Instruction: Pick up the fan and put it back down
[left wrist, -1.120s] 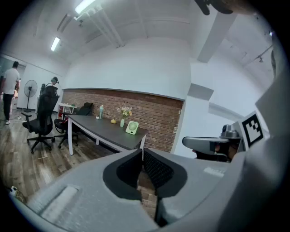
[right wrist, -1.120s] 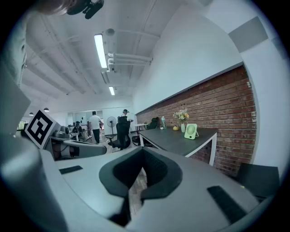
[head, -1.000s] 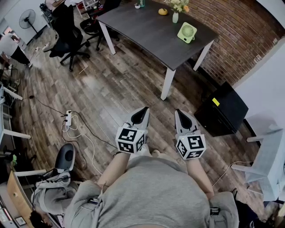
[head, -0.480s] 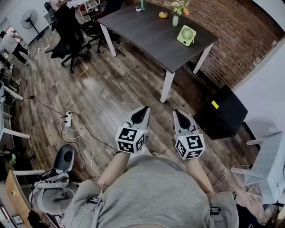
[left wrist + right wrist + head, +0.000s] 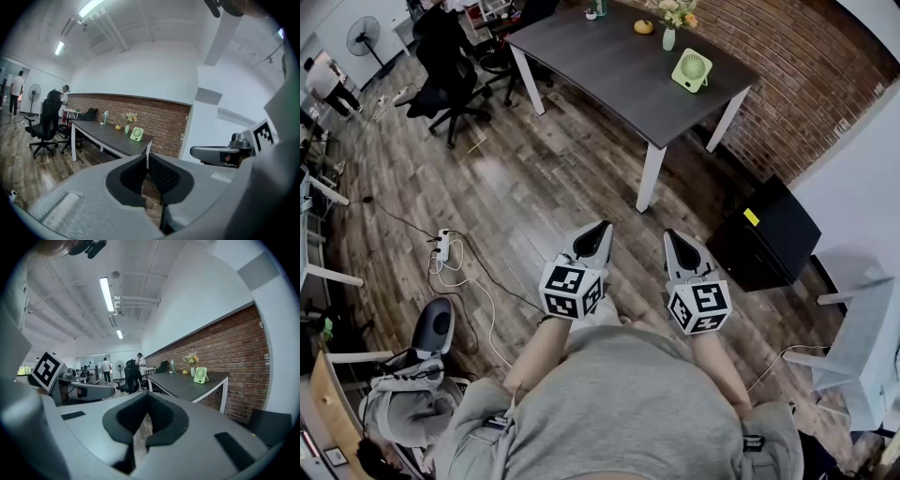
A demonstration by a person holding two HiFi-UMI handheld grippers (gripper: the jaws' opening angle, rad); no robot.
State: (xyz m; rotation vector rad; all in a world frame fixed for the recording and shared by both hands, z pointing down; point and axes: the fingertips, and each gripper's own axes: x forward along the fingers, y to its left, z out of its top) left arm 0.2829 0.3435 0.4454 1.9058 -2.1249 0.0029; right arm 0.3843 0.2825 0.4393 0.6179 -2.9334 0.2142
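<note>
A small light-green fan point(image 5: 693, 69) stands upright near the right end of a dark table point(image 5: 609, 66), far ahead of me; it also shows as the fan point(image 5: 136, 134) in the left gripper view and the fan point(image 5: 201, 375) in the right gripper view. My left gripper point(image 5: 602, 231) is held in front of my body, shut with nothing in it. Beside it my right gripper point(image 5: 674, 238) is also shut and empty. Both point towards the table, well short of it, over the wooden floor.
On the table stand a vase of flowers point(image 5: 670, 28), a yellow fruit point(image 5: 643, 25) and a bottle point(image 5: 598, 7). Black office chairs point(image 5: 441, 66) stand left of the table. A black cabinet point(image 5: 764, 232) is at the right, a power strip with cables point(image 5: 442, 251) on the floor at left. People stand far off point(image 5: 106, 369).
The view has crept slightly closer to the table. Both grippers keep their place in front of my body and stay shut.
</note>
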